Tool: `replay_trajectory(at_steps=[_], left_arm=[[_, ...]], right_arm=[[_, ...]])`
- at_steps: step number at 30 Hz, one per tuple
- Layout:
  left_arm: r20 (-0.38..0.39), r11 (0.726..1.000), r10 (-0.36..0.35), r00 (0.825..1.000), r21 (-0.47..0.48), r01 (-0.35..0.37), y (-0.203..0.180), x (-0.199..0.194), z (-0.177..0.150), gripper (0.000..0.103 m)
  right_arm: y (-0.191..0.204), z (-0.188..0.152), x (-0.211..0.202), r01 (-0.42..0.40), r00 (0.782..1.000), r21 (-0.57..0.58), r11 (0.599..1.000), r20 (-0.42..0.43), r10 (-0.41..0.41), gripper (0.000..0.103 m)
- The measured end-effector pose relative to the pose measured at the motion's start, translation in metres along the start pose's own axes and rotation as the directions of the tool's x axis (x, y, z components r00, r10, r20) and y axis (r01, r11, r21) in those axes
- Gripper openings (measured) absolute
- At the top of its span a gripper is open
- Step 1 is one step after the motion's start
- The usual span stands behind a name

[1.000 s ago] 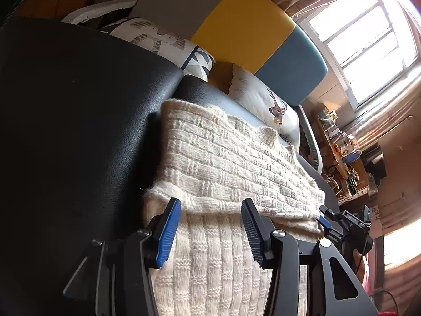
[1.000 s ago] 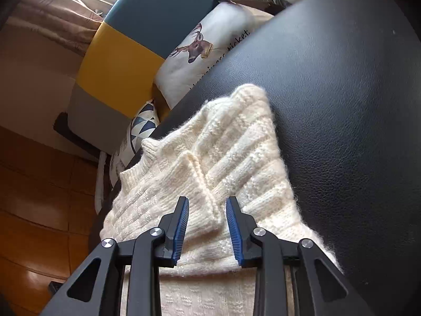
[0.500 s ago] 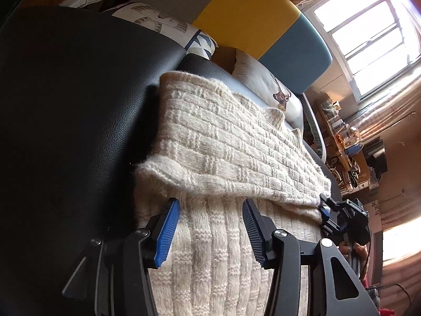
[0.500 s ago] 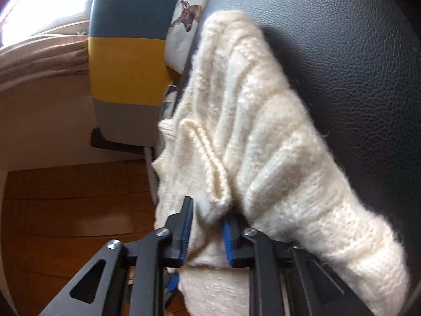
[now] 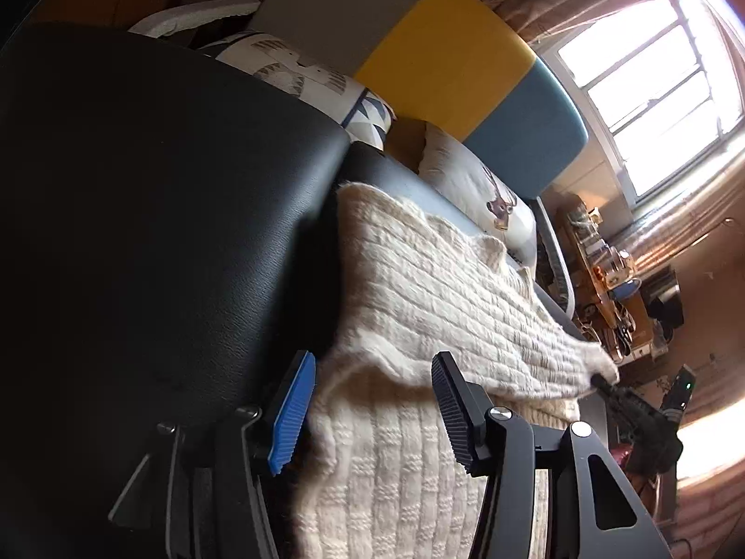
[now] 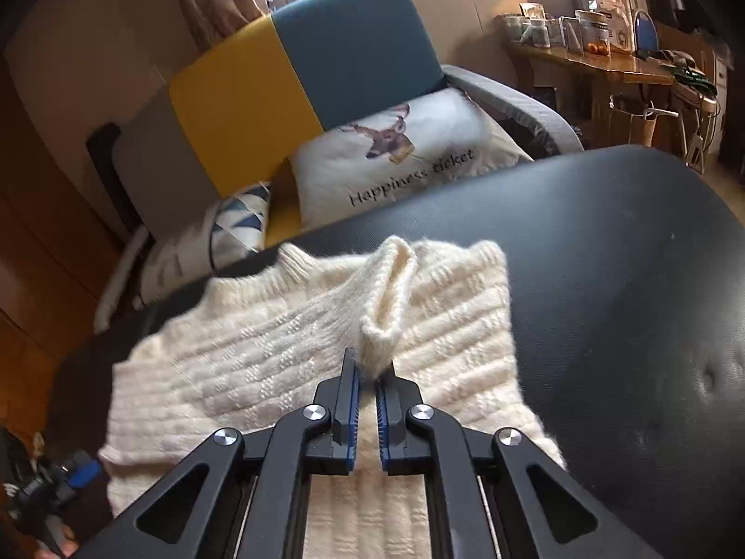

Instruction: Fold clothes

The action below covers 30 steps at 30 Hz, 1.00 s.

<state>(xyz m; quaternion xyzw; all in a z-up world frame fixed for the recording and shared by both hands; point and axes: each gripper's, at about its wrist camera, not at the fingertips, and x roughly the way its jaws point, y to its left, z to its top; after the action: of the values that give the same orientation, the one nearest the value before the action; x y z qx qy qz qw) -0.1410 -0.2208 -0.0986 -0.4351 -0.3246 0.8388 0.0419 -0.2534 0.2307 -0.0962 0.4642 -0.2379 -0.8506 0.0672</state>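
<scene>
A cream knitted sweater (image 5: 442,289) lies folded on a black leather surface (image 5: 163,209). My left gripper (image 5: 372,358) is open, its blue-padded fingers (image 5: 291,414) straddling the near folded edge without pinching it. In the right wrist view the same sweater (image 6: 279,363) spreads across the black surface (image 6: 628,279). My right gripper (image 6: 370,365) is shut on a ribbed sleeve cuff (image 6: 389,298), which stands up off the body of the sweater. The right gripper (image 5: 642,414) shows at the sweater's far corner in the left wrist view, and the left gripper (image 6: 70,475) appears at bottom left.
Behind the black surface stands an armchair (image 6: 326,60) with a grey, yellow and blue back, holding a deer-print pillow (image 6: 409,158) and a patterned pillow (image 6: 233,228). A cluttered wooden desk (image 6: 596,60) is at the right. A bright window (image 5: 652,84) is beyond.
My right gripper went from open around a sweater fold to shut on the sleeve cuff and swung round with it lifted. The left gripper stayed open near the folded edge.
</scene>
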Motion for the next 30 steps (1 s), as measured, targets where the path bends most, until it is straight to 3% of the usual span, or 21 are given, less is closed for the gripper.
replay_trajectory(at_steps=[5, 7, 10, 14, 16, 17, 20, 25, 29, 30], left_arm=[[0.060, 1.000, -0.017, 0.998, -0.007, 0.018, -0.002, -0.005, 0.024, 0.053], [0.086, 0.999, -0.039, 0.995, 0.020, 0.038, -0.014, -0.005, 0.034, 0.053], [0.054, 0.992, -0.054, 0.997, 0.114, 0.048, -0.043, 0.015, 0.040, 0.055], [-0.036, 0.971, 0.044, 0.998, 0.237, -0.034, -0.068, 0.062, 0.029, 0.055], [-0.059, 0.955, 0.110, 0.992, 0.283, -0.089, -0.073, 0.082, 0.020, 0.055], [-0.046, 0.949, 0.124, 0.991, 0.299, -0.105, -0.074, 0.085, 0.016, 0.055], [-0.013, 0.951, 0.111, 0.994, 0.292, -0.103, -0.072, 0.082, 0.014, 0.055], [-0.007, 0.955, 0.100, 0.995, 0.281, -0.094, -0.067, 0.084, 0.014, 0.055], [0.018, 0.903, 0.156, 0.988, 0.402, -0.150, -0.074, 0.090, -0.002, 0.055], [0.033, 0.885, 0.168, 0.985, 0.435, -0.165, -0.075, 0.091, -0.006, 0.055]], right_arm=[[-0.009, -0.013, 0.008, 0.129, 0.991, -0.064, 0.989, -0.015, -0.131, 0.005], [-0.011, -0.014, 0.007, 0.141, 0.990, -0.065, 0.988, -0.007, -0.141, 0.005], [-0.013, -0.015, 0.007, 0.143, 0.990, -0.060, 0.988, -0.007, -0.143, 0.005], [-0.027, -0.009, 0.001, 0.046, 0.998, 0.025, 0.999, -0.055, -0.044, 0.011], [-0.033, -0.005, -0.014, 0.043, 0.999, 0.052, 0.998, -0.029, -0.041, 0.019], [-0.030, -0.004, -0.024, 0.066, 0.998, 0.022, 0.998, 0.012, -0.066, 0.020], [-0.006, 0.000, -0.042, 0.028, 0.997, -0.114, 0.993, 0.081, -0.019, 0.024], [0.032, 0.011, -0.013, 0.109, 0.993, -0.335, 0.936, 0.070, -0.091, 0.024], [0.016, 0.009, 0.021, 0.240, 0.966, -0.381, 0.893, 0.003, -0.258, 0.022], [0.008, 0.008, 0.018, 0.227, 0.971, -0.364, 0.903, 0.009, -0.240, 0.022]])
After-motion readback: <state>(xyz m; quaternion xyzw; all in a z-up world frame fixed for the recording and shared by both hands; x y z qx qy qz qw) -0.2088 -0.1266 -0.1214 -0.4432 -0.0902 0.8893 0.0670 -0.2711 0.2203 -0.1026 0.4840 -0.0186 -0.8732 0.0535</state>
